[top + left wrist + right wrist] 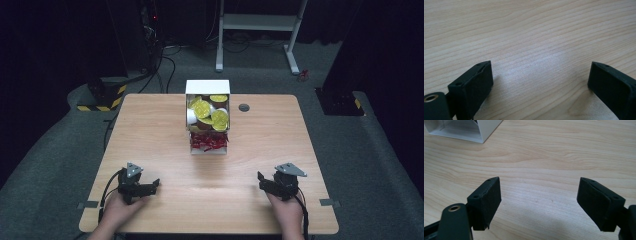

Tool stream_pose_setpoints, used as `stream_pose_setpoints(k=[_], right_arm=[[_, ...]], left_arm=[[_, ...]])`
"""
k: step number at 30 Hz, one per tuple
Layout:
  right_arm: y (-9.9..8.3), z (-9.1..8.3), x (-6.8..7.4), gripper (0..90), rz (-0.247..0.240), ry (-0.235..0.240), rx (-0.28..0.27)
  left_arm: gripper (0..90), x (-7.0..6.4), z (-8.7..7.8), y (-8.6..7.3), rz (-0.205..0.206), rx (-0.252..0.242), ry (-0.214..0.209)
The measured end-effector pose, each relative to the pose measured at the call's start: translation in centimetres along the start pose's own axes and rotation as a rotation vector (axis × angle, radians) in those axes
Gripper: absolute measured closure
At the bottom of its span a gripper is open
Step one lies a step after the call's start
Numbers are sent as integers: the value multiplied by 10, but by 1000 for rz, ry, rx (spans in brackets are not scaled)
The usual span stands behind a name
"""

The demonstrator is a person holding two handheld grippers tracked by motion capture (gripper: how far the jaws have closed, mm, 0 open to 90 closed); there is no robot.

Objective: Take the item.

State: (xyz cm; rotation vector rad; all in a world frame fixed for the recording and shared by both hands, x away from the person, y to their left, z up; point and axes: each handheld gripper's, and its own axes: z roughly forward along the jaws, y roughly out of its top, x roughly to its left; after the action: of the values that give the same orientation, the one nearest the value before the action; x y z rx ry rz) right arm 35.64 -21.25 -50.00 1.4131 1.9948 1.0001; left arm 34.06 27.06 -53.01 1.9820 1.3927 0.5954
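Apparently nothing has begun. Both black two-jaw tools, left tool [150, 187] and right tool [264, 182], rest jaws apart on the pale wooden table [165, 150]. White box of yellow-lidded cups [207, 116] stands untouched.

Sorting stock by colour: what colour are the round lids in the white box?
Yellow lids, above red packets in the box; clearest in the high view.

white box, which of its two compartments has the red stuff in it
The near compartment of the white box, the one facing the person, holds the red wrapped pieces; the far compartment holds yellow-lidded cups.
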Motion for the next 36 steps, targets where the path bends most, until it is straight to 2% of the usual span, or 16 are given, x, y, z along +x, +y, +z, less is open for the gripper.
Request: stream_pose_setpoints(k=[8,9,11,14,16,21,25,29,32,36], right_arm=[[2,-2,10,199,-14,17,-11],[3,-1,12,199,-4,20,-11],[5,1,15,203,-26,30,-9],[8,2,17,199,-18,41,-3],[12,3,21,161,-37,45,-4],[19,3,26,153,-44,51,-22],[28,3,32,194,-52,58,-31],[35,3,38,264,-84,48,-40],[40,5,41,283,-71,61,-50],[43,6,43,299,-78,61,-73]], left_arm=[[64,0,0,0,6,4,1],[64,0,0,0,3,3,0],[64,1,0,0,10,3,5],[64,0,0,0,8,3,4],[64,1,0,0,10,3,3],[64,0,0,0,0,-1,1],[64,0,0,0,2,-2,3],[63,0,0,0,1,-4,2],[63,0,0,0,3,-4,3],[63,0,0,0,4,-4,3]])
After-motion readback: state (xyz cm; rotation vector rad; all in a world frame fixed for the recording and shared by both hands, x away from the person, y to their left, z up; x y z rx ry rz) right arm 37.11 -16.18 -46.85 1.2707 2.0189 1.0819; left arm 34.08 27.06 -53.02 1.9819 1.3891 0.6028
